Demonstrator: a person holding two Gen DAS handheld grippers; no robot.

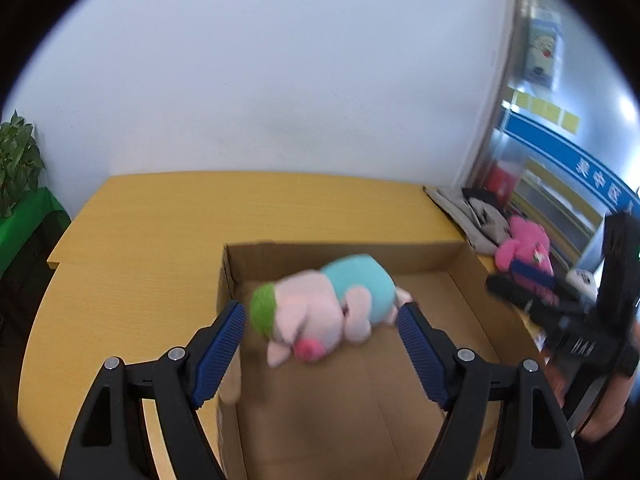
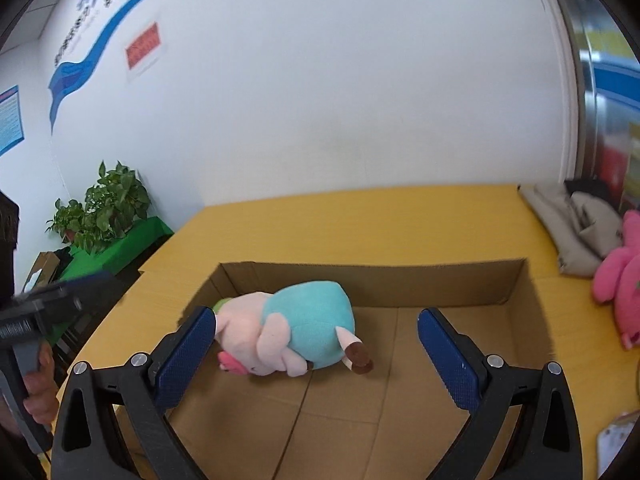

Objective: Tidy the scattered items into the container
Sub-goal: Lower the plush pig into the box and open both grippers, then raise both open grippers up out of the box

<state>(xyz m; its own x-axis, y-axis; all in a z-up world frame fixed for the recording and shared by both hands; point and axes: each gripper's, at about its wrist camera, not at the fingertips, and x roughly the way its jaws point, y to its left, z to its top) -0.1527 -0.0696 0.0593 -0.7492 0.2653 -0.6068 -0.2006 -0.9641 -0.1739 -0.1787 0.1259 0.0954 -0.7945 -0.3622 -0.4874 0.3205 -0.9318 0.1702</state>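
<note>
Jaws of both the left gripper (image 1: 322, 320) and right gripper (image 2: 316, 330) stand wide and empty. One pig plush (image 2: 288, 330) lies inside the cardboard box (image 2: 376, 276); a pink plush (image 2: 618, 280) and grey cloth (image 2: 572, 228) remain on the bench (image 2: 360, 220), right of the box.

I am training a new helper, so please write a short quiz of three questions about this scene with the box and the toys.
1. True or false: the pig toy lies inside the cardboard box.
2. Which toy is outside the box? A) pink toy B) yellow duck C) red car
3. Fill in: both the left gripper and the right gripper are ____.

Key: 1 true; 2 A; 3 open.
</note>
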